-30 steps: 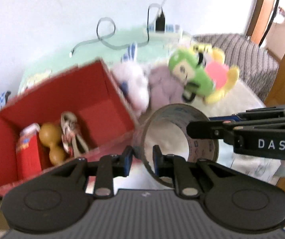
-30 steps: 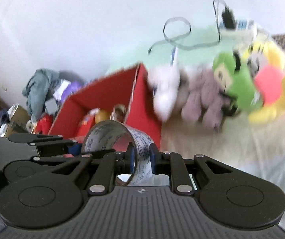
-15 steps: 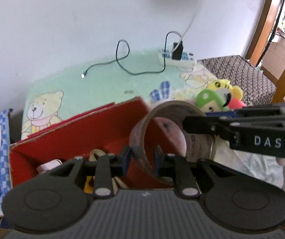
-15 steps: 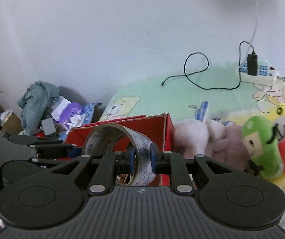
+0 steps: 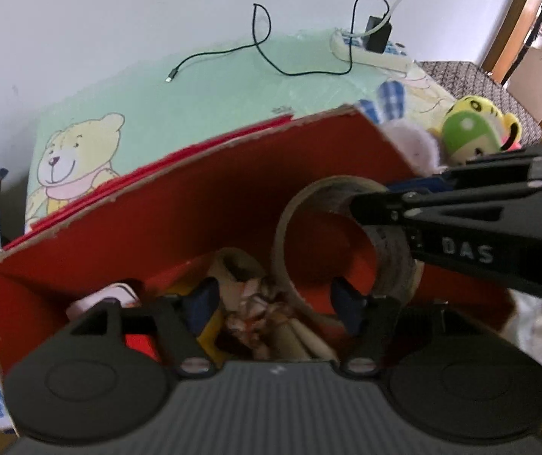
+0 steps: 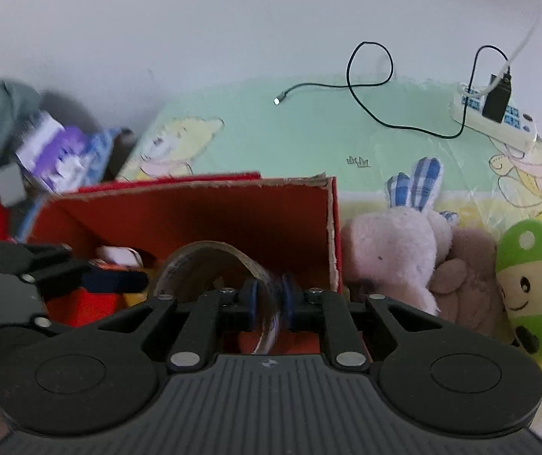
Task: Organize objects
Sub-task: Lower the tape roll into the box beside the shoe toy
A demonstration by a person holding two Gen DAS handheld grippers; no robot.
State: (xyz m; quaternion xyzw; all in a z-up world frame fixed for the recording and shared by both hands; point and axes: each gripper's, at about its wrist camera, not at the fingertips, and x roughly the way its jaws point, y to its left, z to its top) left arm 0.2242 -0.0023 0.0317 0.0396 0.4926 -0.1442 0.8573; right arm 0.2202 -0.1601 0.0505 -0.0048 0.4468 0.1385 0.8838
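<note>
A brown tape roll hangs upright inside the open red cardboard box, at its right end. My right gripper is shut on the roll's right wall and comes in from the right in the left wrist view. My left gripper has its jaws opening. The roll's near wall stands between its blue pads, and neither pad presses on it. Under the roll lie a wooden piece, a red packet and some cord, partly hidden by the grippers.
A pink plush, a brown plush and a green plush lie against the box's right side. On the bear-print mat behind are a black cable and a power strip. Bags and clothes pile up at the left.
Both grippers carried the tape roll from beside the plush toys to over the red box and down into it. The left jaws, shut on the roll's wall before, have spread apart.
</note>
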